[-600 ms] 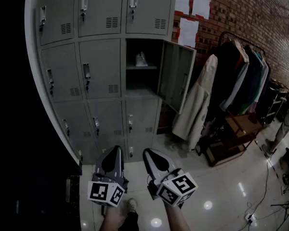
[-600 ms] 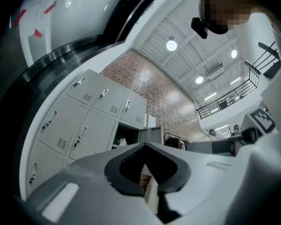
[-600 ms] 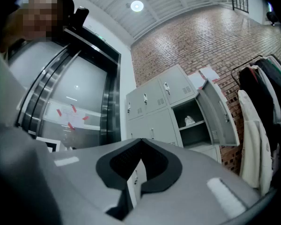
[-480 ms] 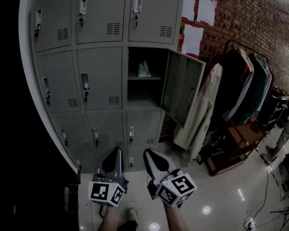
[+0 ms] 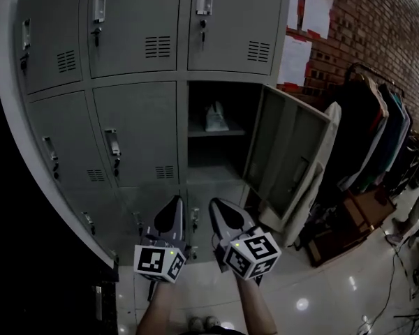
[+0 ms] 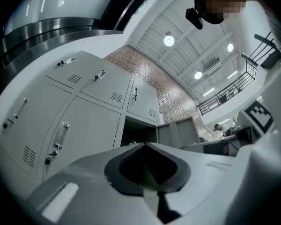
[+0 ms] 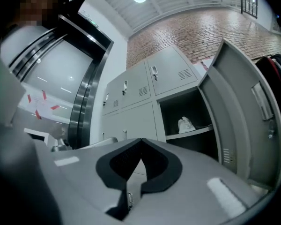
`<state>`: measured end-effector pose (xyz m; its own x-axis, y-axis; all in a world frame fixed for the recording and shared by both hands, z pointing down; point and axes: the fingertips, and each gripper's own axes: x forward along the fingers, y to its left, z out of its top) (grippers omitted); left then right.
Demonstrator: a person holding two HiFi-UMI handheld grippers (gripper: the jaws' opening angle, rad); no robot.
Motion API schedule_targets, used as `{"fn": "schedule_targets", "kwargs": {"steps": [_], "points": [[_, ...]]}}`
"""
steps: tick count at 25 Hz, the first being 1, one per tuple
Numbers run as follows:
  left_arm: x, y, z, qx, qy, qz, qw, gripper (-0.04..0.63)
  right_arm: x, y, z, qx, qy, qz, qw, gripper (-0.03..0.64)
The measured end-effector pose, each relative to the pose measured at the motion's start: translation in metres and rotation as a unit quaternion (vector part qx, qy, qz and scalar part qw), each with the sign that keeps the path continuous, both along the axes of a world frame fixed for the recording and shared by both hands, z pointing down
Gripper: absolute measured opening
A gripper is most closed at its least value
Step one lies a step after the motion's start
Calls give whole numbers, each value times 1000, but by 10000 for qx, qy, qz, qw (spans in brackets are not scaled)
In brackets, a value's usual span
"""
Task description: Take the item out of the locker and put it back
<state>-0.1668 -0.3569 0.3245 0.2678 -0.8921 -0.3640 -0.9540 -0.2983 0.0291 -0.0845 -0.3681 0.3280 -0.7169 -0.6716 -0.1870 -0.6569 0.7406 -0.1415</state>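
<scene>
A grey locker bank fills the head view. One middle-row locker stands open, its door swung out to the right. On its inner shelf lies a small white item, also visible in the right gripper view as the white item. My left gripper and right gripper hang side by side below the open locker, well short of it. Both are shut and hold nothing.
A clothes rack with hanging coats stands to the right along a brick wall with white papers. The glossy floor has cables at the far right. The neighbouring locker doors are closed.
The view has come closer to the lockers, and the open locker now looks larger and sits right above both grippers. The jaws have stayed shut.
</scene>
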Motion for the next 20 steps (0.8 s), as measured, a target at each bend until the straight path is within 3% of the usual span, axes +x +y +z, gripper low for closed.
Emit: {"fn": "schedule_targets", "kwargs": {"steps": [4,7,8,9,10,11,15,20], "points": [[-7,-31,-12,158,152,77,9997,3,-8,-35,-16,193,6,-65,9998,0],[-14,-51,-16,172,206,-25,9996,3,-6,-75,-30,291,94,153,9994,8],[-15,-57,-16,166,215,-40,9996,3,-5,-96,-34,229,184,265,9992,63],[-16,-63,-16,164,215,-49,9996,3,-6,-120,-39,128,302,364,9988,198],[-18,-68,-15,156,211,-62,9996,3,-8,-147,-45,28,430,475,9979,379],[-20,-74,-14,134,214,-78,9997,3,-11,-175,-51,-47,558,625,9965,432],[-27,-95,-4,-44,236,-159,9996,3,-20,-275,-72,-296,1010,1242,9867,448],[-34,-123,7,-270,179,-206,9993,3,-29,-338,-53,-725,1492,1473,9751,448]]}}
